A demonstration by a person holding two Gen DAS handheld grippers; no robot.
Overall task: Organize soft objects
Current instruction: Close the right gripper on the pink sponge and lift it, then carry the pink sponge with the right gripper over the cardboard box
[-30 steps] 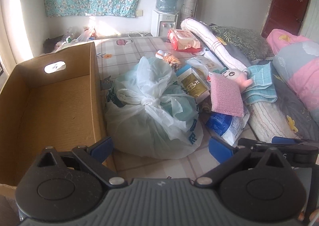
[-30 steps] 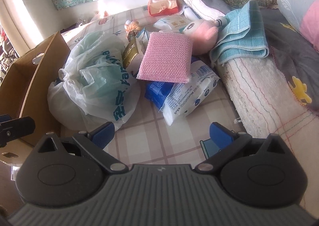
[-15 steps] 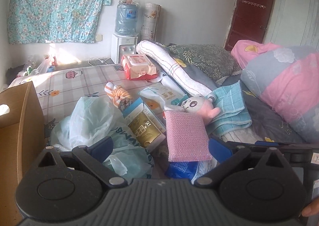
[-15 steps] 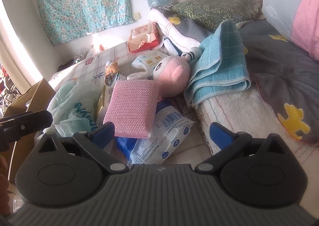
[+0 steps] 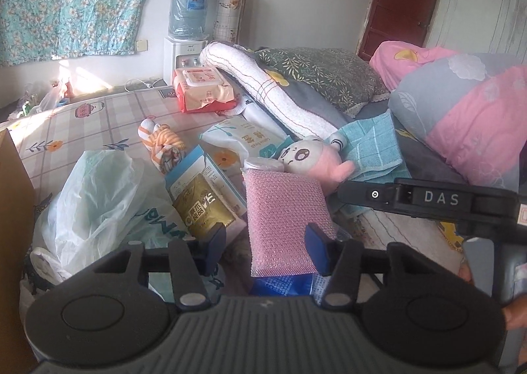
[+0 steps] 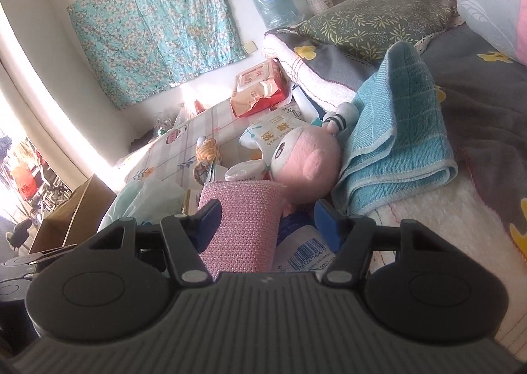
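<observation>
Reaching with both tools spread apart, we find the pink sponge (image 6: 242, 225) atop the bed's pile, long axis pointing away, nearer our right tool (image 6: 266, 222) than our left tool (image 5: 265, 247).

Both cameras are looking forward from low over the bed, and the pink sponge (image 5: 285, 222) is anchoring both views. The left wrist view is sitting slightly back from it, facing the water dispenser (image 5: 188, 32) beyond. The right wrist view is pressing closer to the sponge (image 6: 242, 224), tilted, sharing the plush toy (image 6: 304, 156) behind it.
</observation>
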